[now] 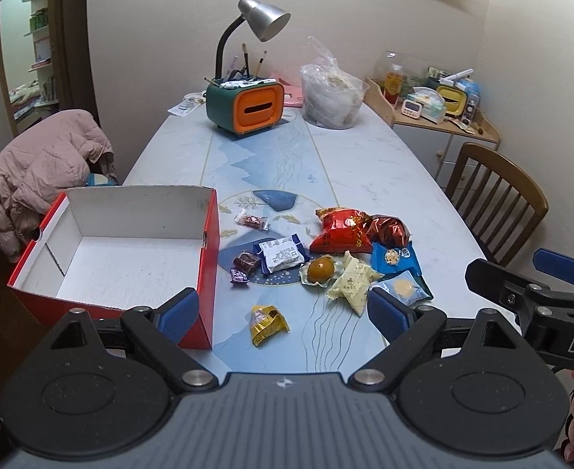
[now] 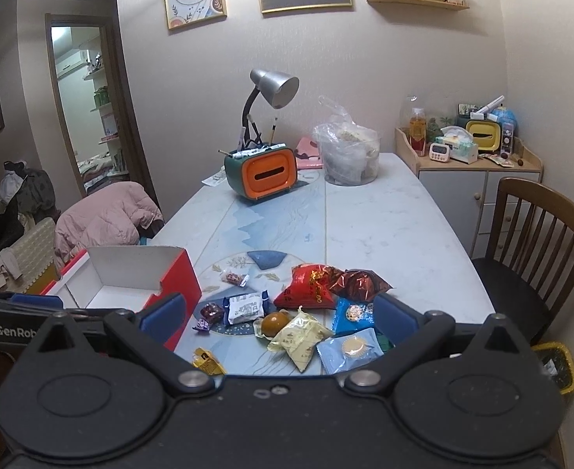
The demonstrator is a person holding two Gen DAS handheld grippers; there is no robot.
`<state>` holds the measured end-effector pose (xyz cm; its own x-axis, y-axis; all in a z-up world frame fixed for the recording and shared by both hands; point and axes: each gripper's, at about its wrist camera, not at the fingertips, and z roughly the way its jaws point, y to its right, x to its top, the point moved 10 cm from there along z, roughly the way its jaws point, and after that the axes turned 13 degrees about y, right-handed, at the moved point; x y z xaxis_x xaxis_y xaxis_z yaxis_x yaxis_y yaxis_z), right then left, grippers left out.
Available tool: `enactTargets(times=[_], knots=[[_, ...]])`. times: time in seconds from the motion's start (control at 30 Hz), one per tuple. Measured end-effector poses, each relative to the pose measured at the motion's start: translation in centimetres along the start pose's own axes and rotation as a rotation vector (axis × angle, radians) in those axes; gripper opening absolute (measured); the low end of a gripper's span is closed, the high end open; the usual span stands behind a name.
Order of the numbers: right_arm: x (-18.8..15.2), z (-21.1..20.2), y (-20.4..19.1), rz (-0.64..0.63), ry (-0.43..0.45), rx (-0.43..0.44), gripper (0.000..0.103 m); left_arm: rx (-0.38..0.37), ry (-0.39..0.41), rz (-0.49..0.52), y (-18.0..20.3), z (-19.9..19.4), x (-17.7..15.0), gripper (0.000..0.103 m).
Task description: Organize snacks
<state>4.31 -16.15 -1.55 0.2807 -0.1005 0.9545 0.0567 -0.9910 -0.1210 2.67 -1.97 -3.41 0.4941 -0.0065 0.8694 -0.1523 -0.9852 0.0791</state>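
An open red box with a white inside [image 1: 130, 250] [image 2: 118, 285] stands empty at the table's near left. To its right lies a pile of snacks: a red bag [image 1: 341, 230] [image 2: 310, 287], a white-and-blue packet [image 1: 281, 254] [image 2: 245, 306], a pale yellow packet [image 1: 353, 281] [image 2: 300, 336], a blue biscuit packet [image 1: 396, 258], a brown egg pack [image 1: 320, 267] and a small yellow packet [image 1: 267, 322] [image 2: 207, 360]. My left gripper [image 1: 283, 312] hangs open above the yellow packet, holding nothing. My right gripper [image 2: 279, 316] is open over the pile, also empty.
A green-and-orange tissue box with a desk lamp [image 1: 244, 105] and a clear tub with a plastic bag [image 1: 333, 97] stand at the table's far end. A wooden chair [image 2: 533, 242] is at the right, a pink jacket on a chair [image 1: 44, 168] at the left.
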Motion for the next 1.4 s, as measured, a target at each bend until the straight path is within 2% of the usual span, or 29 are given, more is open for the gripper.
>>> enactTargets(times=[0.57,0.7,0.93,1.1,1.27,1.4], knots=[[-0.4,-0.6,-1.5,0.014,0.015,-0.059,0.101,-0.056,0.005,0.022,-0.9,-0.2,-0.1,0.094],[-0.6,-0.5,-1.1,0.009,0.016,-0.079,0.101,-0.052,-0.019,0.012,-0.9,0.7,-0.5,0.094],[-1.7,1.9,1.5,0.020,-0.028,-0.103,0.100,-0.018,-0.083,-0.031,-1.1,3.7,-1.5,0.094],[-3.6,4.6,3.6,0.011,-0.090,-0.088,0.099,0.044,-0.132,-0.040,-1.5,6.4,-2.9,0.094],[-5.5,7.0,5.6,-0.001,-0.147,-0.070,0.096,0.065,-0.181,-0.052,-1.4,8.6,-4.6,0.094],[-6.6,8.4,6.7,-0.017,-0.181,-0.057,0.096,0.108,-0.178,-0.057,-1.6,10.0,-4.6,0.094]])
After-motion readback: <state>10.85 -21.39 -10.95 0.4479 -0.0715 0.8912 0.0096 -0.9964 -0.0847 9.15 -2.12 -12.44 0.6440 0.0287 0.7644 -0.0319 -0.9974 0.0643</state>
